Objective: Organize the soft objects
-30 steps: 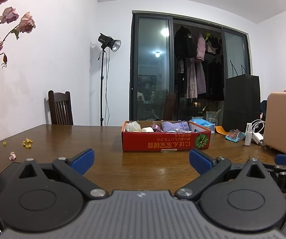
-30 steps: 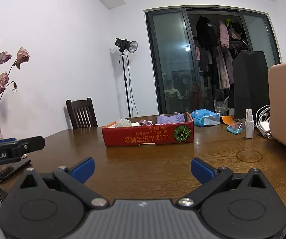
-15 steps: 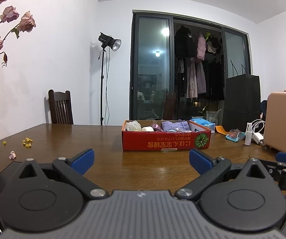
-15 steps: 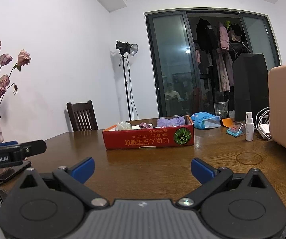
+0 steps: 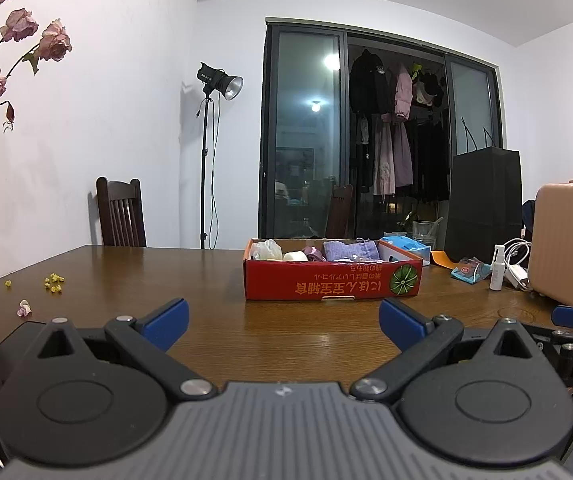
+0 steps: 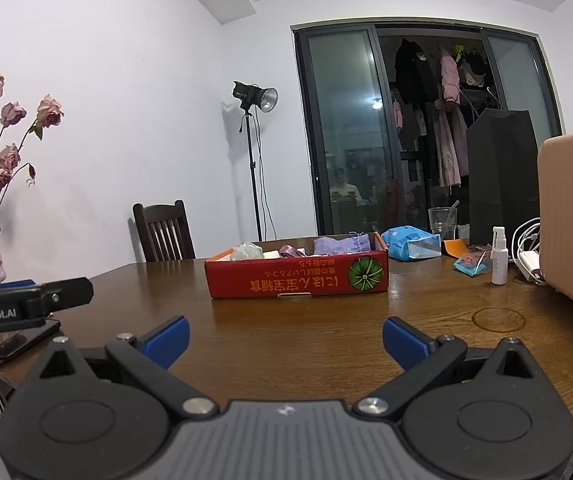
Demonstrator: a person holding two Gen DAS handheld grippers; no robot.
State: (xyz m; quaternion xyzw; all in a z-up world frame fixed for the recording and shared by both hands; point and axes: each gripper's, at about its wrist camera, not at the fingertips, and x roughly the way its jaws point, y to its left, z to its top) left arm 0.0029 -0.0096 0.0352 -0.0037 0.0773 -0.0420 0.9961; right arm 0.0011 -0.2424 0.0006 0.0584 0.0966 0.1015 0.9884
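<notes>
The left gripper [image 5: 284, 320] and right gripper [image 6: 285, 340] are held above the near edge of the table [image 5: 206, 280], fingers spread wide with nothing between them. The red box [image 5: 332, 284] is set well ahead at mid-table, with a purple cloth [image 5: 348, 249] and other soft items inside.

A shallow red cardboard box [image 5: 332, 284] with printed characters and a green melon picture sits on the dark brown wooden table [image 5: 214, 280]. Inside it lie a crumpled whitish bag [image 5: 266, 249], a white roll [image 5: 295, 256] and a lilac knitted cloth [image 5: 350, 250]. Right of the box stand a small white spray bottle [image 5: 497, 268], a blue packet [image 5: 471, 271] and a tall black paper bag [image 5: 484, 200]. Left of the box, yellow crumbs [image 5: 54, 282] dot the table. Nearer than the box, the left gripper [image 5: 284, 322] hovers with its blue-padded fingers [image 5: 166, 322] spread wide, empty.
</notes>
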